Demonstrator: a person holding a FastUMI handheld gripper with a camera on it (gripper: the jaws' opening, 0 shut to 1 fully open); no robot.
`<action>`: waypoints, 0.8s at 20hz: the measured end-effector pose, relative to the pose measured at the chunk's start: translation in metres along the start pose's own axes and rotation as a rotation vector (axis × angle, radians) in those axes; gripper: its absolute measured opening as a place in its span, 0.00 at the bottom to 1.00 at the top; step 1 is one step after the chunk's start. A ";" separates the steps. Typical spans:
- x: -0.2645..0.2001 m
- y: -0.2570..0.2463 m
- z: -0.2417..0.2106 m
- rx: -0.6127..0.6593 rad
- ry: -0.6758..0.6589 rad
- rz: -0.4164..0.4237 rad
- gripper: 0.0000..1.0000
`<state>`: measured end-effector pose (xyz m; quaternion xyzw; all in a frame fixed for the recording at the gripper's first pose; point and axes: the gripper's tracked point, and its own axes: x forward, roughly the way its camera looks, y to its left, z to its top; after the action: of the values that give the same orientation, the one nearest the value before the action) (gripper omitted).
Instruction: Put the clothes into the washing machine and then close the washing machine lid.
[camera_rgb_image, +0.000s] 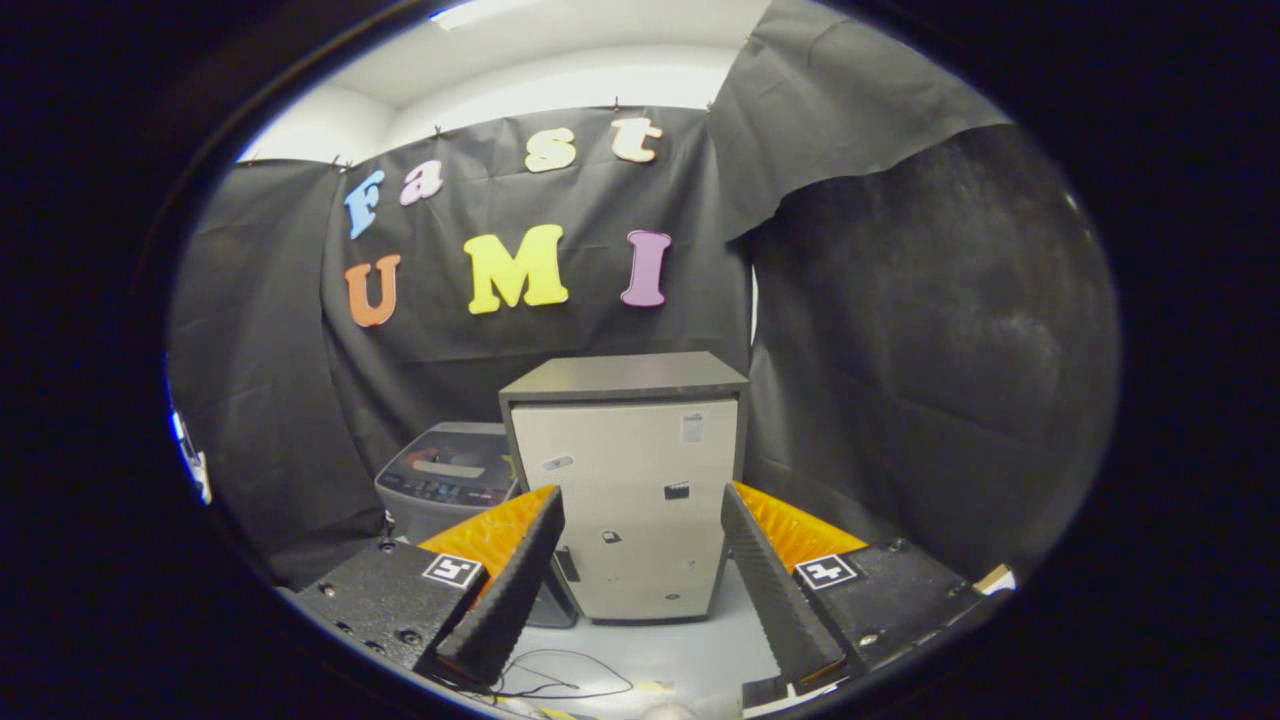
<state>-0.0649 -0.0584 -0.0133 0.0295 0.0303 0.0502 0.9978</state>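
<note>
**Grey washer off at ten o'clock, fingers wide and empty**

Grey washing machine (447, 480) stands on the floor, lid down, at ten o'clock from the gripper (640, 590), partly behind the left finger. The gripper's fingers (505, 590) are spread wide, holding and touching nothing. Straight ahead at twelve o'clock, beyond them, stands a pale cabinet (630, 490) with a dark top. Thin cable (560, 685) lies on the floor between them.

Bright light comes from a ceiling lamp (470, 12) high above my claw (640, 570), whose fingers stand wide apart. The black cloth wall (930, 350) stays dim. Straight lines bend near the edges. The cabinet (625, 480) ahead looks sharp.
</note>
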 end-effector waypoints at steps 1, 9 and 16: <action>-0.002 -0.001 0.001 -0.002 -0.003 0.000 0.99; -0.014 -0.005 -0.005 -0.039 -0.008 -0.012 0.99; -0.018 -0.013 -0.011 -0.018 -0.006 -0.023 0.99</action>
<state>-0.0818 -0.0723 -0.0244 0.0202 0.0270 0.0391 0.9987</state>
